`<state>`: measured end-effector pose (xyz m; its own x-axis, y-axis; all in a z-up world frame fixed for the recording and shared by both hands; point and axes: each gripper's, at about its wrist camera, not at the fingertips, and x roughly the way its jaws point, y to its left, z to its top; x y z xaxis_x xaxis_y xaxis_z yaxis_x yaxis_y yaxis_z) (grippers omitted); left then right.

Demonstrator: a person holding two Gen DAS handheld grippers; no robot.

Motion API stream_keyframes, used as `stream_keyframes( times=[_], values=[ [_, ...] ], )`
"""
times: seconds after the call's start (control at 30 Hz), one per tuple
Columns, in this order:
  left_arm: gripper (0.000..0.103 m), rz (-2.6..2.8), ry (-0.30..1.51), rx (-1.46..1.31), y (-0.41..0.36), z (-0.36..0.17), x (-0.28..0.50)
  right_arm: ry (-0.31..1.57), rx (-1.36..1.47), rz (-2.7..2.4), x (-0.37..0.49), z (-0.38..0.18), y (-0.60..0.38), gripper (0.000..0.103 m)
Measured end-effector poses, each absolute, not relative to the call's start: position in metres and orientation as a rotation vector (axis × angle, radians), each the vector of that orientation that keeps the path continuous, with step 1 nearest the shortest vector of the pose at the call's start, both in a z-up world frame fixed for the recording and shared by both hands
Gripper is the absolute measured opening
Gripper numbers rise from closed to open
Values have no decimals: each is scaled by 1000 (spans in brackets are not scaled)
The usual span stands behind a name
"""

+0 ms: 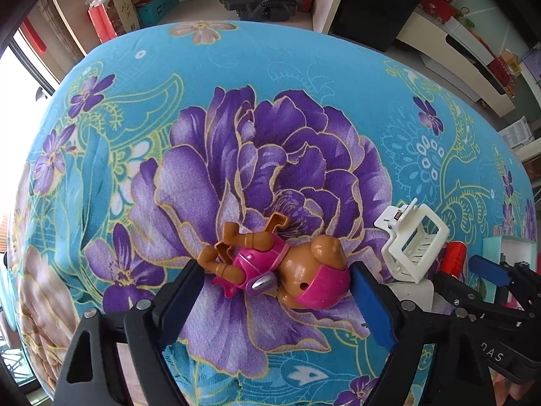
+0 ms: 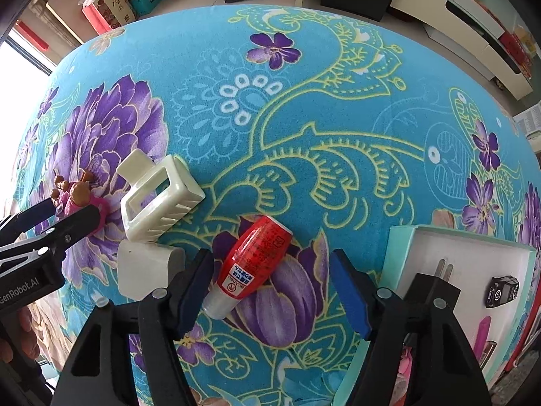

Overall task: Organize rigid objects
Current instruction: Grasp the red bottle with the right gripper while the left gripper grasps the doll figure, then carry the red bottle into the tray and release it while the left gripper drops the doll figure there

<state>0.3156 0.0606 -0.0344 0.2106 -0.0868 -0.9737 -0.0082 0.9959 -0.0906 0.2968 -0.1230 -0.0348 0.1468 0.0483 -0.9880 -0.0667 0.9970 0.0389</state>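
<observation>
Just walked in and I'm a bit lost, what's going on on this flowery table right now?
A person is tidying small items with two handheld tools. The left tool is open around a pink and brown toy figure lying on the cloth; whether its pads touch it is unclear. The right tool is open over a red bottle lying on its side. A white hair claw clip sits between them. An open box to the right already holds a few small things.

A floral-clothed table (image 2: 304,108) carries a toy figure (image 1: 277,267), white hair clip (image 2: 159,199), red bottle (image 2: 253,264) — and a box (image 2: 402,257).
</observation>
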Motion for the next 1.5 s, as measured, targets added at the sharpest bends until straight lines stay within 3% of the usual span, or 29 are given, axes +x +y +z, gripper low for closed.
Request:
stream_keyframes(
  times=[0.17, 0.37, 0.5, 1.1, 1.5],
  values=[
    [82, -52, 1360, -80, 55, -37, 312, 1428, -12, 97, 295, -39, -122, 59],
    [82, -43, 1363, -86, 60, -31, 298, 1433, -6, 117, 288, -40, -117, 34],
    [82, -30, 1362, -92, 63, -23, 288, 1444, -16, 125, 281, -38, -116, 30],
    [82, -101, 1255, -49, 7, 78, 221, 1327, 21, 77, 209, 57, -187, 30],
    [82, -214, 1251, 27, -97, 89, 176, 1313, 79, -27, 147, 80, -282, 30]
  ],
)
